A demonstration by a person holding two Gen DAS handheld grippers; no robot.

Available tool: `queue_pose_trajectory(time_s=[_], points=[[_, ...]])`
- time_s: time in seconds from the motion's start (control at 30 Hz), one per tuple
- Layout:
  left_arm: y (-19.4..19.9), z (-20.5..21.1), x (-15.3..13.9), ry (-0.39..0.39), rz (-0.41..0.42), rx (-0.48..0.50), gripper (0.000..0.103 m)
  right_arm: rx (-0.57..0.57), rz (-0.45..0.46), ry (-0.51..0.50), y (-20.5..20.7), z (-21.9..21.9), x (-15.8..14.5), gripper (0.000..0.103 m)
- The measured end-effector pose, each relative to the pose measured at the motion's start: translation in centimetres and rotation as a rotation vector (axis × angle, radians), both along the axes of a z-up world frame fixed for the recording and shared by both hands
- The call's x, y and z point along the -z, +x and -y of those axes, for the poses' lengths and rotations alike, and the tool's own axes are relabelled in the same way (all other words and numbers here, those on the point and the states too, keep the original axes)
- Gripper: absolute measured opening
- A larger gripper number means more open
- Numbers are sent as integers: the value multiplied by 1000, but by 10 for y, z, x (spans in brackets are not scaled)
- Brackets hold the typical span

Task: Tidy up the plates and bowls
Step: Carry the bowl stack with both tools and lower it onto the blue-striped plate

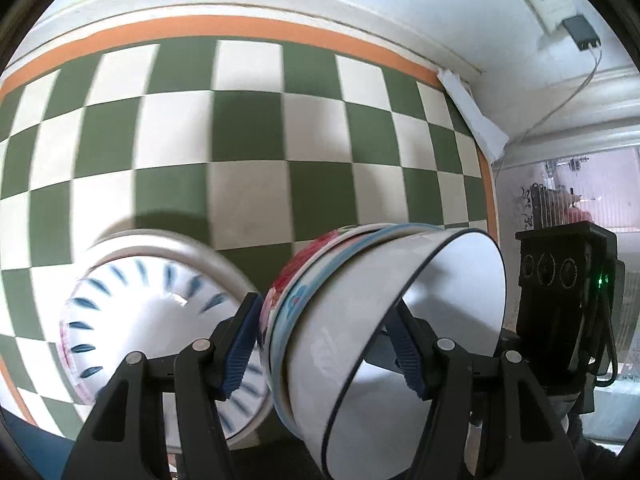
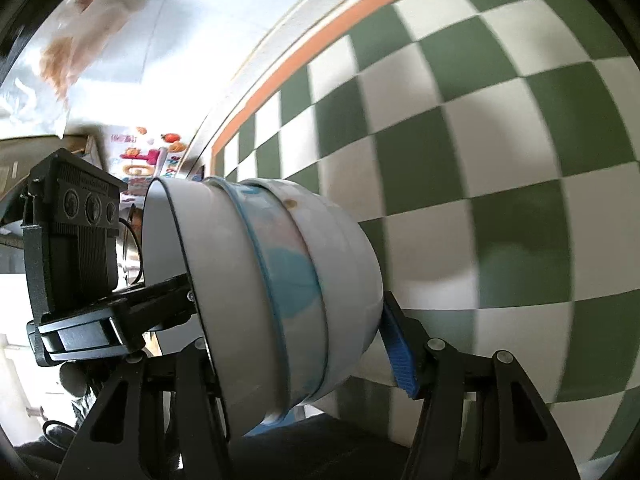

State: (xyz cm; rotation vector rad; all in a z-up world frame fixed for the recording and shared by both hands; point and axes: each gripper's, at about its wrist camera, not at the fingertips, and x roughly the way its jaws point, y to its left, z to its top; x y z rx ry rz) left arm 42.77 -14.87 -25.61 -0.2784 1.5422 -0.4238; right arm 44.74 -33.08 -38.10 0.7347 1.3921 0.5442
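A nested stack of three bowls (image 1: 360, 320) is held tilted on its side above the green-and-white checkered tablecloth (image 1: 240, 140). The innermost bowl is white with a thin dark rim, the middle has blue trim, the outer has red flowers. My left gripper (image 1: 324, 348) is shut on the stack, one blue pad outside and one inside. In the right wrist view my right gripper (image 2: 304, 344) is shut on the same stack (image 2: 280, 280) from the other side. A plate with blue leaf marks (image 1: 160, 312) lies on the cloth to the left of the stack.
The cloth has an orange border (image 1: 248, 26) along its far edge. A white wall with a socket and plugged charger (image 1: 580, 30) rises behind. The right gripper's black body (image 1: 568, 280) is close on the right; the left gripper's body (image 2: 72, 240) shows in the right wrist view.
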Motion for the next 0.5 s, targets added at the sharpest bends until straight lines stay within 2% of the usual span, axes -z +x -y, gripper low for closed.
queue_pose_trajectory(time_s=[0.23,0.5], points=[[-11,-54,-4,17,11,-24,60,-34,2,10,-10,-54,-3,59],[-20,-101,14,21,-16,-57,60,-63,-20,6,-21,-97,10,59]])
